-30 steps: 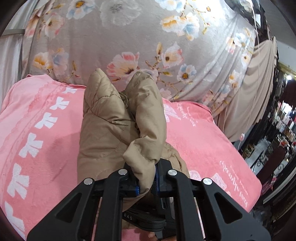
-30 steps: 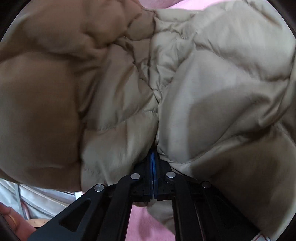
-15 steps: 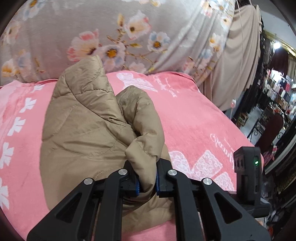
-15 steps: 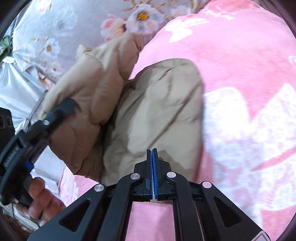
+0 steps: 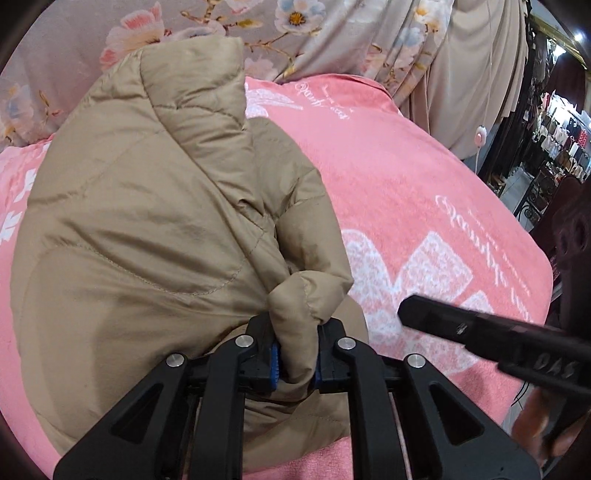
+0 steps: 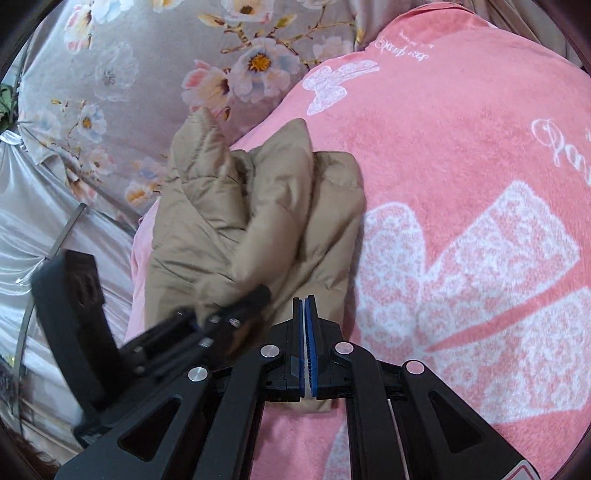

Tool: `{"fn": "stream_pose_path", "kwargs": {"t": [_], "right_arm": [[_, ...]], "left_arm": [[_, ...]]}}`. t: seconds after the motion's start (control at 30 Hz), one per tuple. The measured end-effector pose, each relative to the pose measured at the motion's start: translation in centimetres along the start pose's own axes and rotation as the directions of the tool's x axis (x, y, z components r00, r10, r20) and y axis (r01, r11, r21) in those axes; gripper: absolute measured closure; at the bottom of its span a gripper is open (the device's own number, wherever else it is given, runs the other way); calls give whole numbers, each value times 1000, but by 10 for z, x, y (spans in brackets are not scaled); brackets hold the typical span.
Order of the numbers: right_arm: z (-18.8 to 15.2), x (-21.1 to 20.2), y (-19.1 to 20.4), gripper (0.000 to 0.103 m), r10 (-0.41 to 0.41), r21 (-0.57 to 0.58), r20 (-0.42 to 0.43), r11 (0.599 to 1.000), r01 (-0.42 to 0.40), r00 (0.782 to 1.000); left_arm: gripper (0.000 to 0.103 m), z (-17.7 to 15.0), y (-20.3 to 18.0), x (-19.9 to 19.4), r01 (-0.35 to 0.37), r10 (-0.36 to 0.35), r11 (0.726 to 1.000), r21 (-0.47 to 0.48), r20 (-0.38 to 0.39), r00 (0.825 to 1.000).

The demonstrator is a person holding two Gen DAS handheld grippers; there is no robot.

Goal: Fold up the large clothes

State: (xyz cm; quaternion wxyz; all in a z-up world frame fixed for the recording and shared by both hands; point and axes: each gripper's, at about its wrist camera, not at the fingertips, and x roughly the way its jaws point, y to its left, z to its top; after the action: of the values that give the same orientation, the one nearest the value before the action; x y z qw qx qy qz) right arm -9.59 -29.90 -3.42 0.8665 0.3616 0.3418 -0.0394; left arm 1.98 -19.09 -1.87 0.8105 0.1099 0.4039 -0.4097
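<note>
A tan puffer jacket (image 5: 140, 229) lies bunched in a thick bundle on the pink blanket (image 5: 406, 177). My left gripper (image 5: 295, 354) is shut on a puffy fold at the bundle's near edge. In the right wrist view the same jacket (image 6: 258, 221) sits left of centre, and the left gripper (image 6: 225, 314) shows blurred at its near left edge. My right gripper (image 6: 304, 325) has its blue pads together with nothing between them, just in front of the jacket's near right corner. From the left wrist view the right gripper (image 5: 406, 312) points in from the right, apart from the jacket.
The blanket (image 6: 461, 147) with white bow prints spreads wide to the right of the jacket. A grey floral sheet (image 5: 314, 33) hangs behind, with beige drapes (image 5: 461, 74) and shop racks (image 5: 557, 129) at far right. A hand (image 5: 535, 424) holds the right gripper.
The right gripper has let go of the jacket and drawn back to its right. The left gripper has carried the bundle down onto the blanket, still gripping its fold.
</note>
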Motion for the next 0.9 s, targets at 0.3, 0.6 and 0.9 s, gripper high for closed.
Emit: {"fn": "stream_pose_path", "kwargs": {"t": [0.3, 0.6, 0.9], "right_arm": [[5, -2, 10, 95, 17, -25, 14, 1000, -17, 1000], [38, 4, 29, 86, 23, -85, 9, 996, -22, 1000], [87, 47, 55, 42, 117, -141, -143, 980, -137, 983]], "left_arm": [[91, -18, -8, 16, -41, 41, 999, 27, -5, 999], [91, -23, -15, 24, -64, 64, 998, 19, 2, 998], [85, -32, -31, 10, -124, 121, 990, 69, 51, 991]]}}
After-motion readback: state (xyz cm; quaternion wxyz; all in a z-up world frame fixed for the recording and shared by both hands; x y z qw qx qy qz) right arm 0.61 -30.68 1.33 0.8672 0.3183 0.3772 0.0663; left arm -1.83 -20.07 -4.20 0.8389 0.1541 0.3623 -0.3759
